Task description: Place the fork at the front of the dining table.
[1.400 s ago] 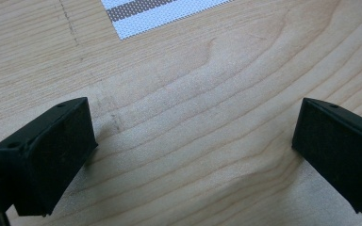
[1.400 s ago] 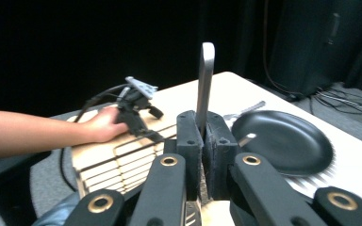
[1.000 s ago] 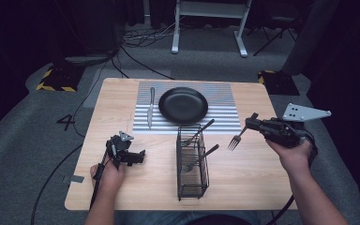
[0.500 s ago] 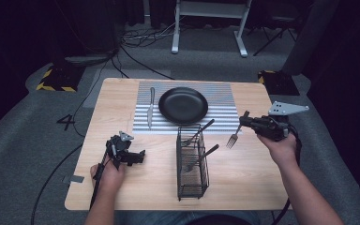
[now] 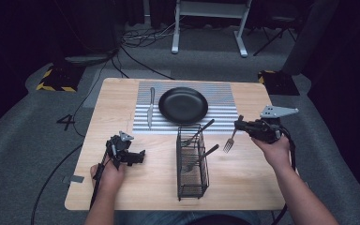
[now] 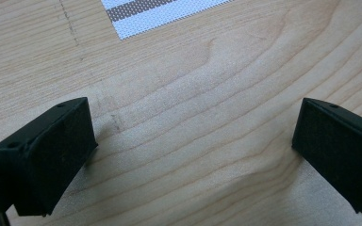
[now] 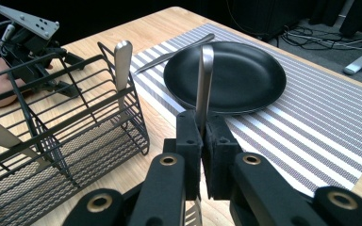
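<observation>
From the high view, my right gripper (image 5: 242, 124) has a fork (image 5: 230, 140) pinched by the handle, tines hanging down over the wood between the wire cutlery basket (image 5: 191, 161) and the table's right edge. My left gripper (image 5: 130, 157) just sits low over the bare table.

Left gripper view: jaws wide apart, nothing between them.

Right gripper view: pads clamped on the fork handle (image 7: 204, 80), black plate (image 7: 226, 75) and striped placemat (image 7: 311, 127) ahead. I'd say I'm mid-carry; next it needs laying down flat beside the plate.

A black plate (image 5: 183, 105) sits on a grey-and-white striped placemat (image 5: 220, 119); beside the placemat, a black wire caddy (image 5: 191, 164) (silver cutlery inside) on pale wood table (image 5: 248, 183).
</observation>
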`<state>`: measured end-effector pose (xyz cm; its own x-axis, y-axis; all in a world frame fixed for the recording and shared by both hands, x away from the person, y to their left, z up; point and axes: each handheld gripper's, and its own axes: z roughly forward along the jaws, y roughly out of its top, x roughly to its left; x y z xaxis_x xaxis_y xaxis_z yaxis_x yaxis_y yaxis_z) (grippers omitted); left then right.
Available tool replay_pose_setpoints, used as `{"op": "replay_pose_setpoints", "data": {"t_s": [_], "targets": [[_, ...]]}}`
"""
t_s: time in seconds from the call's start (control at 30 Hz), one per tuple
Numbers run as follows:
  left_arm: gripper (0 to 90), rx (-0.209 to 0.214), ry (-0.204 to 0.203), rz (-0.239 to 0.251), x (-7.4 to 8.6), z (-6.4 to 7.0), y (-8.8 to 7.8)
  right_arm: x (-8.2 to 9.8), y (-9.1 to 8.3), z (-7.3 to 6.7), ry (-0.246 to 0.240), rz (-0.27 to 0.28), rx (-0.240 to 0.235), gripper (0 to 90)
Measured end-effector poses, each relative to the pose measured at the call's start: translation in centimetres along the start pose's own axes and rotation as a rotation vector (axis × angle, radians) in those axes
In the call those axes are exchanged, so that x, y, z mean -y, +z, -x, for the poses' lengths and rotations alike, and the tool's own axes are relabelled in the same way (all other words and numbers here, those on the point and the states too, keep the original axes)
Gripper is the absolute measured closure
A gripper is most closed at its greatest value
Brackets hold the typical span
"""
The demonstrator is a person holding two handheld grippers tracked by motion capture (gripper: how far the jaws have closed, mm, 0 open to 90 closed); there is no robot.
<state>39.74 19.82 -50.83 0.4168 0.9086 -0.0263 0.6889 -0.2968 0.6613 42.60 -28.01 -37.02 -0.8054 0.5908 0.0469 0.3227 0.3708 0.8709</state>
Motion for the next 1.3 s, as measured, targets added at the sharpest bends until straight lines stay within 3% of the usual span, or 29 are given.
{"op": "replay_pose_setpoints", "data": {"t_s": [0.17, 0.4, 0.6, 0.7, 0.77, 1.1, 1.3], "targets": [[0.1, -0.001, 0.001, 0.000, 0.0, 0.0, 0.0, 0.4, 0.6, -0.2, -0.007, -0.010, 0.000, 84.3], [0.1, 0.000, 0.000, 0.000, 0.0, 0.0, 0.0, 1.7, 1.4, -0.1, 0.023, -0.025, -0.011, 83.9], [0.1, 0.000, 0.000, 0.000, 0.0, 0.0, 0.0, 3.0, 2.7, -0.3, 0.019, -0.079, -0.009, 83.6], [0.1, 0.000, 0.000, 0.000, 0.0, 0.0, 0.0, 4.0, 3.5, -0.1, 0.035, -0.097, -0.015, 83.8], [0.1, 0.000, 0.000, 0.000, 0.0, 0.0, 0.0, 4.6, 3.8, 0.3, 0.071, -0.088, -0.021, 84.2], [0.1, 0.000, 0.000, 0.000, 0.0, 0.0, 0.0, 3.7, 4.2, 1.6, 0.091, -0.084, -0.031, 85.7], [0.1, -0.001, 0.001, 0.000, 0.0, 0.0, 0.0, 3.2, 6.2, 3.4, 0.142, -0.120, -0.060, 85.6]]}}
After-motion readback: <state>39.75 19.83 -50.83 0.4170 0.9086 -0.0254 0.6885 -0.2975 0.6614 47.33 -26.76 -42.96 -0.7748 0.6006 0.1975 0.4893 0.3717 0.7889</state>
